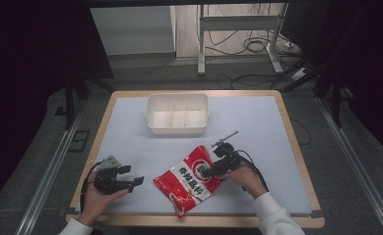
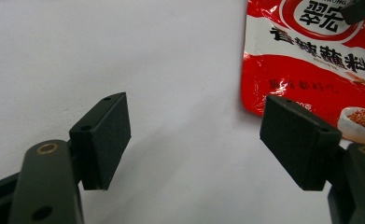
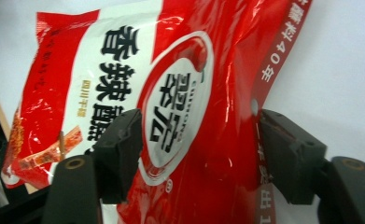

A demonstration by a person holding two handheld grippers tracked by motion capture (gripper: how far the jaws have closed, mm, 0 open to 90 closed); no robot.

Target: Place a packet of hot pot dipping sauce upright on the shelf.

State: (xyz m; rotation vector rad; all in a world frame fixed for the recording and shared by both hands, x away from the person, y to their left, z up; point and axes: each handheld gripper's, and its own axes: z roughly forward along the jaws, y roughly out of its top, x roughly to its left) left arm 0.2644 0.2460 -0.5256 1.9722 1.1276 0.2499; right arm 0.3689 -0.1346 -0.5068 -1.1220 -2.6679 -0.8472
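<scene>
The red seasoning packet (image 1: 193,178) lies flat on the bench (image 1: 267,127), between the spread jaws of the right tongs (image 1: 209,171); no grip yet. Left tongs (image 1: 136,181) stand open beside it, empty. The white divided tray (image 1: 177,113) beyond both is unfilled, so any transfer remains outstanding.

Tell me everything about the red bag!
The red bag is a shiny plastic packet with a white oval logo and black Chinese writing, plus a picture of reddish seasoning. It looks sealed and lies slanted on the white table mat, near the front edge. The right tongs straddle its top end; the left tongs wait open beside it.
</scene>
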